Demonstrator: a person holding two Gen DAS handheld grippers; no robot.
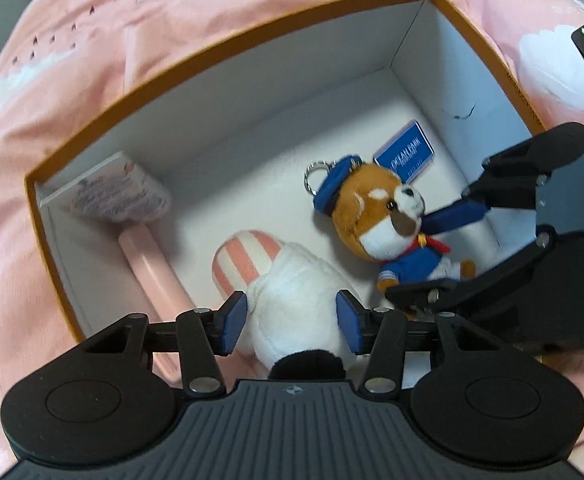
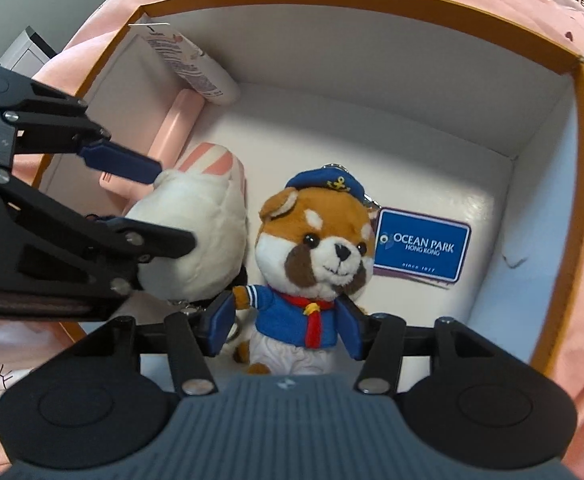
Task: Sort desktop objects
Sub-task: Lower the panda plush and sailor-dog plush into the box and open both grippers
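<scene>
An orange-rimmed white box (image 1: 251,28) holds the toys. My left gripper (image 1: 292,322) reaches down into it with its blue pads pressed on both sides of a white plush (image 1: 292,280) that has a pink-striped end; the right wrist view shows the same grip (image 2: 171,208) on that plush (image 2: 195,216). Beside it, on the box floor, lies a brown dog plush (image 2: 312,240) in a blue sailor suit and cap. My right gripper (image 2: 285,330) straddles its body, open, with a gap between the pads and the blue jacket. A blue Ocean Park tag (image 2: 422,246) lies beside the dog.
A white printed tube (image 2: 195,64) leans in the box's far-left corner over a pink case (image 2: 171,132). The box sits on pink patterned bedding (image 1: 91,40). Bare box floor (image 2: 372,140) shows behind the dog. The two grippers work close side by side.
</scene>
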